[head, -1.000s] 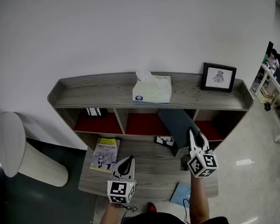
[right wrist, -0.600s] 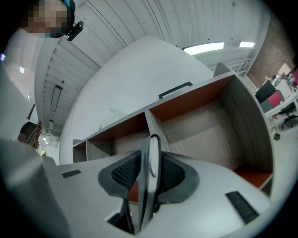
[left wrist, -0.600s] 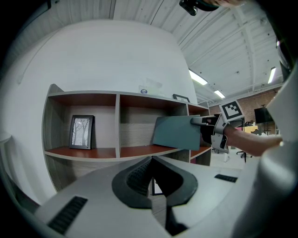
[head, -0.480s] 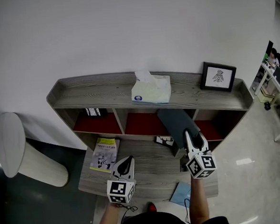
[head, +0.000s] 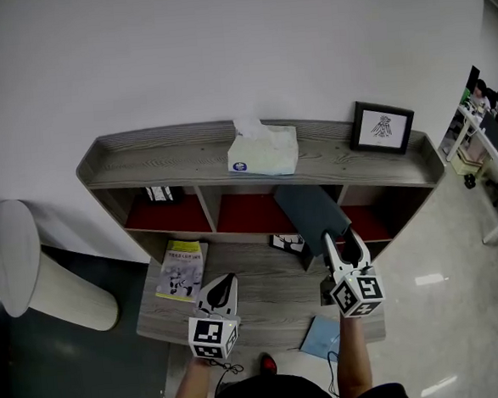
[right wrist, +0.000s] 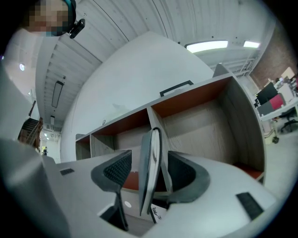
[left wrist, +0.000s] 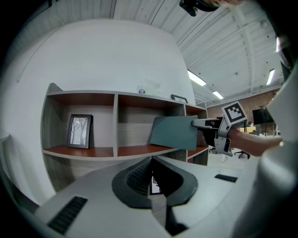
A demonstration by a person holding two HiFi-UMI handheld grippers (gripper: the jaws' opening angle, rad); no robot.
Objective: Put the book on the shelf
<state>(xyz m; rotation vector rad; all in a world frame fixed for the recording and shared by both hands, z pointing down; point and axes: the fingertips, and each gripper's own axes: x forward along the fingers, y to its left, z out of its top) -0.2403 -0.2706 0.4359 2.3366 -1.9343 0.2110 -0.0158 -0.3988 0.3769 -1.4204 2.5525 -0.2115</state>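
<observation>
- Head view shows the dark book (head: 311,211) standing on edge and tilted at the front of the shelf (head: 170,161), where the middle and right compartments meet, its top end under the shelf's top board.
- Right gripper view: the book (right wrist: 150,172) is between the jaws, which have just been opening. There is a clear gap to the left pad, and the right pad lies close beside the cover.
- That looks like the release. Whether the book sits fully inside, I cannot tell.
- The right gripper (head: 339,240) is held about level, pointing into the shelf from the desk's (head: 264,299) right front corner.
- The left gripper (head: 223,282) hovers over the desk's front edge, jaws together with nothing between them, well apart from the book.
</observation>
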